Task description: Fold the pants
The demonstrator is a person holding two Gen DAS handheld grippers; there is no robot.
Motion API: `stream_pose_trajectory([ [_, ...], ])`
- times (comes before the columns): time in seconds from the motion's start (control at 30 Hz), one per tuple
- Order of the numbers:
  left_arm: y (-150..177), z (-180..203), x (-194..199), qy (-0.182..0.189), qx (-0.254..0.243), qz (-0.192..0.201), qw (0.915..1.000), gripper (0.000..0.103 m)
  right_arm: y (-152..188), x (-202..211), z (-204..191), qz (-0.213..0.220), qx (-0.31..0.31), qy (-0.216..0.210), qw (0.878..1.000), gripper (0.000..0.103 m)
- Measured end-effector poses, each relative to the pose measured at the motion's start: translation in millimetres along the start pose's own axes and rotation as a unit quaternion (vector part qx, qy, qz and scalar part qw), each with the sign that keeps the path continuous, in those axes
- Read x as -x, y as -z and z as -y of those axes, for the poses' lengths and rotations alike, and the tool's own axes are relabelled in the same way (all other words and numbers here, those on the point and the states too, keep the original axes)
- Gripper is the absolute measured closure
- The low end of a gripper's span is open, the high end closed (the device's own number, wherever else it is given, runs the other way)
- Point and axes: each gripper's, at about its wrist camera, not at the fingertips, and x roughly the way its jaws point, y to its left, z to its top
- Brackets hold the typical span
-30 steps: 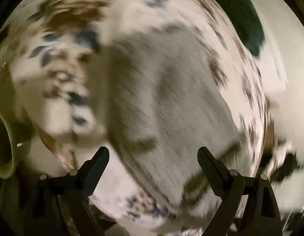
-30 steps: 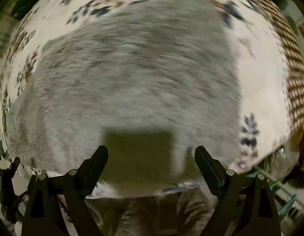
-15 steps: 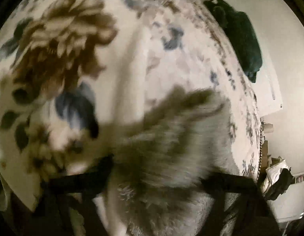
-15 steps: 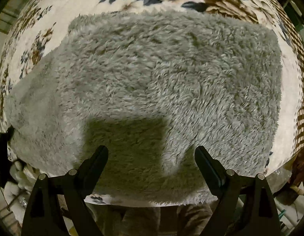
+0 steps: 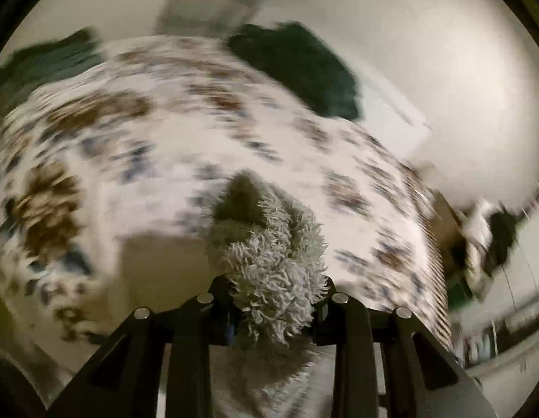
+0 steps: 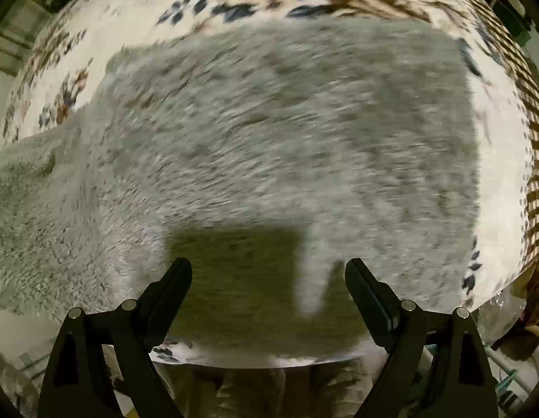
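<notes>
The pants (image 6: 269, 132) are grey and fluffy and lie spread on a floral bedspread (image 6: 137, 10). In the right wrist view they fill most of the frame, and their left part rises toward the left edge. My right gripper (image 6: 268, 278) is open and empty, hovering above the near edge of the pants. In the left wrist view my left gripper (image 5: 274, 299) is shut on a bunched fold of the pants (image 5: 269, 264), lifted above the bedspread (image 5: 130, 146). The view is blurred.
A dark green cloth (image 5: 304, 69) lies at the far edge of the bed, another (image 5: 43, 62) at far left. A white wall (image 5: 426, 52) is behind. Clutter (image 5: 489, 233) stands right of the bed. A woven brown-checked edge (image 6: 534, 139) borders the bedspread.
My left gripper has closed on the pants' edge and lifted it, tilting up toward the wall. My right gripper has stayed open over the pants with slight movement.
</notes>
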Motion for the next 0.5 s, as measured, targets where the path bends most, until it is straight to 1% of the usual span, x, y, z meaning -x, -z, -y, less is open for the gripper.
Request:
stream_pose_trajectory([
  [0.07, 9, 50, 1, 0.040, -0.029, -0.020, 0.9986, 0.077, 0, 10, 21, 0.007, -0.012, -0.005, 1.000, 0.011],
  [0.13, 24, 94, -4, 0.066, -0.057, -0.039, 0.9955, 0.077, 1, 21, 48, 0.014, -0.028, -0.005, 1.000, 0.011],
  [0.2, 45, 136, -18, 0.094, -0.075, -0.071, 0.9902, 0.078, 4, 30, 78, 0.019, -0.048, -0.004, 0.999, 0.011],
  [0.23, 62, 161, -29, 0.105, -0.084, -0.097, 0.9862, 0.078, 6, 34, 94, 0.021, -0.057, -0.003, 0.998, 0.011],
  [0.3, 87, 193, -46, 0.110, -0.107, -0.120, 0.9808, 0.078, 8, 41, 128, 0.023, -0.075, 0.005, 0.997, 0.011],
  [0.37, 119, 221, -69, 0.102, -0.131, -0.152, 0.9744, 0.078, 10, 47, 166, 0.024, -0.093, 0.015, 0.995, 0.011],
  [0.4, 132, 229, -79, 0.098, -0.134, -0.165, 0.9721, 0.078, 13, 49, 183, 0.024, -0.101, 0.019, 0.994, 0.011],
  [0.43, 150, 238, -94, 0.090, -0.142, -0.185, 0.9683, 0.078, 9, 50, 197, 0.023, -0.106, 0.021, 0.994, 0.011],
  [0.47, 159, 243, -101, 0.086, -0.146, -0.195, 0.9661, 0.078, 6, 50, 211, 0.020, -0.110, 0.024, 0.993, 0.011],
  [0.5, 171, 247, -113, 0.080, -0.150, -0.214, 0.9619, 0.077, 8, 51, 226, 0.019, -0.115, 0.027, 0.993, 0.011],
])
